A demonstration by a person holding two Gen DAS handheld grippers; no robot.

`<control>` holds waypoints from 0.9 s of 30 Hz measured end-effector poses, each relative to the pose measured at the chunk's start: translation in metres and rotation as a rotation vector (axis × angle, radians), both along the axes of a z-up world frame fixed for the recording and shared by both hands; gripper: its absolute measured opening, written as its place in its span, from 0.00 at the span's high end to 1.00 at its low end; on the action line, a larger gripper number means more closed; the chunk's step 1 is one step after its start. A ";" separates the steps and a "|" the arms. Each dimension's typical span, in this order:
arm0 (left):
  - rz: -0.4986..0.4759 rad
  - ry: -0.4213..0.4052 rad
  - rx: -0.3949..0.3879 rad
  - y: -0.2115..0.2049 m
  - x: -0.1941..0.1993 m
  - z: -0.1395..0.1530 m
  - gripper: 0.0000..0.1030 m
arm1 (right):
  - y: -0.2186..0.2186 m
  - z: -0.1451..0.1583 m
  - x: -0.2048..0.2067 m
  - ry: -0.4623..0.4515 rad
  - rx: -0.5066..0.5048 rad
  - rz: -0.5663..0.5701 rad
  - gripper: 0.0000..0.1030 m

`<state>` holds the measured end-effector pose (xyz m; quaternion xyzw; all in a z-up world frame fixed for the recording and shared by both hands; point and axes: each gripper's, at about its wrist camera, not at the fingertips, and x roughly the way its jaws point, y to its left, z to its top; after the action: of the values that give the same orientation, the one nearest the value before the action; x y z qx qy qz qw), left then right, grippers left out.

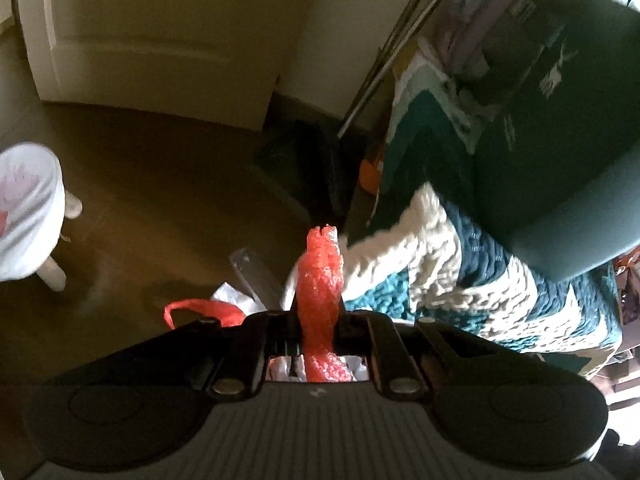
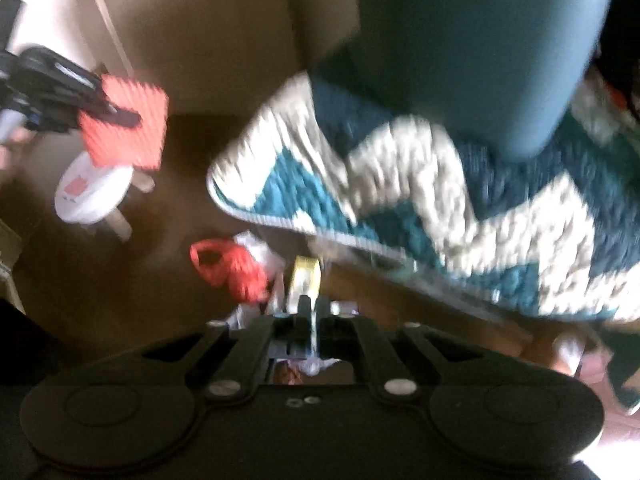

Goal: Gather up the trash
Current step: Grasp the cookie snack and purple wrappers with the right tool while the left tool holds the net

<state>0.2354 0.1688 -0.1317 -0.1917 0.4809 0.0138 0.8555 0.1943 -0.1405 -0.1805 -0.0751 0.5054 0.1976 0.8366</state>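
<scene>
Our left gripper (image 1: 320,320) is clamped on a red bubble-wrap piece (image 1: 322,300), which stands up between its closed jaws; in the right wrist view the same gripper (image 2: 120,114) shows at the upper left, pinching the flat red sheet (image 2: 126,128) above a small white stool (image 2: 94,192). Our right gripper (image 2: 310,312) is closed on a thin yellow-and-white wrapper (image 2: 306,280), whose print is too blurred for us to read.

On the brown floor (image 1: 160,200), just beyond our grippers, lies more trash: a red plastic bag (image 2: 228,268) with a loop handle, touching crumpled white paper (image 2: 256,244). A teal-and-cream chevron rug (image 2: 440,208) lies beside that pile, its edge lifted off the floor, with a dark teal chair (image 2: 480,40) on it.

White markings show on a dark teal surface (image 1: 556,76) at the upper right of the left wrist view, but we cannot make out any word. A white door (image 1: 140,32) stands behind.
</scene>
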 end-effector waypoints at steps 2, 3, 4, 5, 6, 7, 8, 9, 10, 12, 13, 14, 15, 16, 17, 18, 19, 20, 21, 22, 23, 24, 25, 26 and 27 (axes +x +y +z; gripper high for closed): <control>0.015 0.029 -0.008 -0.007 -0.001 -0.017 0.90 | -0.002 -0.022 0.006 0.035 -0.017 -0.015 0.92; 0.018 0.041 -0.001 -0.010 -0.001 -0.024 0.90 | -0.002 -0.034 0.009 0.043 -0.024 -0.019 0.89; 0.021 0.041 0.013 -0.013 -0.002 -0.028 0.90 | -0.001 -0.045 0.011 0.048 -0.034 -0.013 0.86; 0.014 0.044 0.028 -0.015 -0.002 -0.032 0.90 | 0.002 -0.057 0.015 0.055 -0.046 0.002 0.84; 0.005 0.043 0.043 -0.017 0.000 -0.034 0.90 | 0.004 -0.068 0.016 0.063 -0.060 0.019 0.82; -0.005 0.032 0.055 -0.018 0.003 -0.034 0.90 | 0.008 -0.079 0.020 0.071 -0.072 0.040 0.80; -0.014 0.010 0.065 -0.018 0.005 -0.034 0.90 | 0.011 -0.091 0.023 0.081 -0.074 0.061 0.75; -0.017 -0.010 0.072 -0.018 0.007 -0.033 0.90 | 0.015 -0.104 0.027 0.096 -0.071 0.085 0.65; -0.016 -0.023 0.075 -0.016 0.009 -0.034 0.90 | 0.020 -0.115 0.030 0.113 -0.071 0.106 0.59; -0.009 -0.013 0.064 -0.012 0.013 -0.040 0.90 | 0.028 -0.142 0.038 0.131 -0.078 0.144 0.39; -0.006 0.008 0.057 -0.011 0.016 -0.045 0.90 | 0.032 -0.152 0.041 0.137 -0.084 0.163 0.36; -0.007 0.024 0.055 -0.010 0.019 -0.049 0.90 | 0.037 -0.165 0.045 0.145 -0.090 0.188 0.34; -0.010 0.038 0.055 -0.009 0.021 -0.053 0.90 | 0.042 -0.176 0.048 0.155 -0.099 0.210 0.34; -0.014 0.049 0.056 -0.009 0.024 -0.056 0.90 | 0.047 -0.189 0.051 0.165 -0.111 0.235 0.34; -0.014 0.059 0.057 -0.009 0.026 -0.059 0.90 | 0.051 -0.200 0.053 0.176 -0.121 0.259 0.33; -0.016 0.070 0.057 -0.009 0.028 -0.062 0.90 | 0.055 -0.211 0.055 0.190 -0.127 0.284 0.33; -0.019 0.080 0.050 -0.009 0.030 -0.065 0.90 | 0.059 -0.221 0.056 0.203 -0.135 0.305 0.33; -0.022 0.089 0.044 -0.009 0.031 -0.067 0.90 | 0.062 -0.229 0.057 0.210 -0.140 0.322 0.33; -0.027 0.094 0.043 -0.010 0.032 -0.069 0.90 | 0.065 -0.237 0.059 0.219 -0.144 0.339 0.33; -0.033 0.099 0.045 -0.010 0.033 -0.070 0.90 | 0.068 -0.244 0.060 0.226 -0.156 0.354 0.33; -0.038 0.104 0.043 -0.011 0.034 -0.072 0.90 | 0.070 -0.251 0.061 0.231 -0.164 0.364 0.33; -0.041 0.108 0.036 -0.011 0.035 -0.074 0.90 | 0.071 -0.257 0.063 0.239 -0.165 0.371 0.33; -0.042 0.111 0.033 -0.011 0.036 -0.075 0.90 | 0.073 -0.263 0.065 0.248 -0.166 0.376 0.34; -0.044 0.118 0.036 -0.011 0.037 -0.078 0.90 | 0.074 -0.267 0.065 0.254 -0.166 0.380 0.36; -0.044 0.125 0.040 -0.011 0.038 -0.079 0.90 | 0.075 -0.271 0.067 0.263 -0.165 0.385 0.42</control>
<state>0.2732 0.1575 -0.2109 -0.1627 0.5373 0.0163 0.8274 0.2609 -0.0656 -0.4511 -0.2118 0.6007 0.3193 0.7017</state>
